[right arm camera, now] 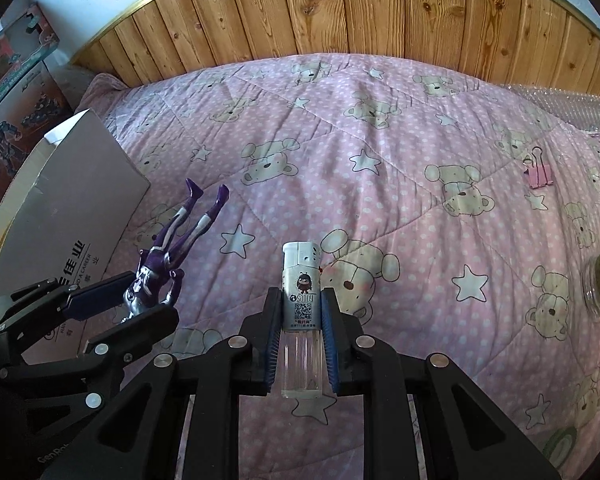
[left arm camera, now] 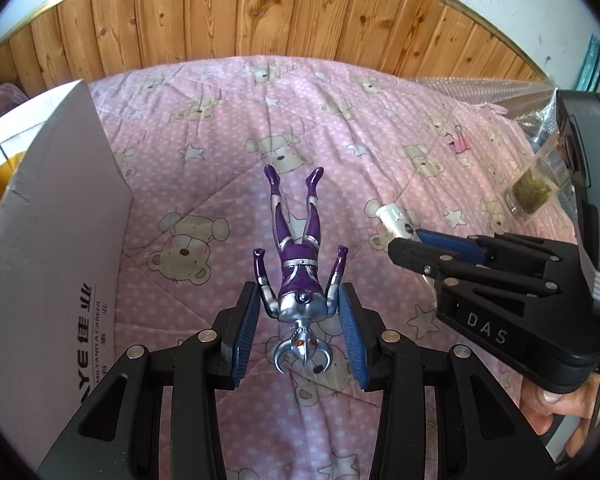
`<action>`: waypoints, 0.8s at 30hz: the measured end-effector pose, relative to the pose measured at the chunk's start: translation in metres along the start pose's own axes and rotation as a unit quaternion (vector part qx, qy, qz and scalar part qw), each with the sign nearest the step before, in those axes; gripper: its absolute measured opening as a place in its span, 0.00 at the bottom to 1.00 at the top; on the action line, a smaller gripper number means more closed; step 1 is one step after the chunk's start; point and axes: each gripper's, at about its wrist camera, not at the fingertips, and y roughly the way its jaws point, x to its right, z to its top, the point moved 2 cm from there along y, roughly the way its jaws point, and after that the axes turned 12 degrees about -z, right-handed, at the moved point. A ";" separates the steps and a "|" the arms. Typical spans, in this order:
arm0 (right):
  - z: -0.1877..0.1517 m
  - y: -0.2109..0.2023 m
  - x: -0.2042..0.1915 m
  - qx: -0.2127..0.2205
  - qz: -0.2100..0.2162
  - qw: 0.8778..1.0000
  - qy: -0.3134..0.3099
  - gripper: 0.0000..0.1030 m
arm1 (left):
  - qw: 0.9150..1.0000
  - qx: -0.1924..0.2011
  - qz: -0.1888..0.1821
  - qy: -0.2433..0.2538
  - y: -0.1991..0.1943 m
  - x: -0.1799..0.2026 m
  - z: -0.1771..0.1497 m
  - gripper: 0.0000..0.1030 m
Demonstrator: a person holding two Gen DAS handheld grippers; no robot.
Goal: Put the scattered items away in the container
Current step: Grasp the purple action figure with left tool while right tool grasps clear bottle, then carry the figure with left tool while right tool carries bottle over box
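Left wrist view: the left gripper (left arm camera: 300, 308) pinches a purple-silver figure (left arm camera: 298, 256) by its shoulders above the pink bear quilt (left arm camera: 220, 128); a white cardboard box (left arm camera: 56, 208) stands left.

Right wrist view: the right gripper (right arm camera: 302, 312) clamps a clear lighter (right arm camera: 302, 312); wood panelling (right arm camera: 340, 12) runs along the far side.

Pink quilt (right arm camera: 380, 208): binder clip (right arm camera: 538, 174), box (right arm camera: 80, 200).
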 end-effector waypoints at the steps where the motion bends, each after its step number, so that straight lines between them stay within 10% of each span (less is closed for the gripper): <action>1: -0.001 -0.001 0.000 0.000 0.001 1.000 0.001 0.20 | 1.000 0.001 -0.001 0.000 -0.002 0.001 0.000 0.40; 24: -0.011 -0.063 -0.029 0.035 0.017 0.999 -0.010 0.20 | 0.999 0.044 -0.010 -0.018 -0.059 -0.001 -0.001 0.40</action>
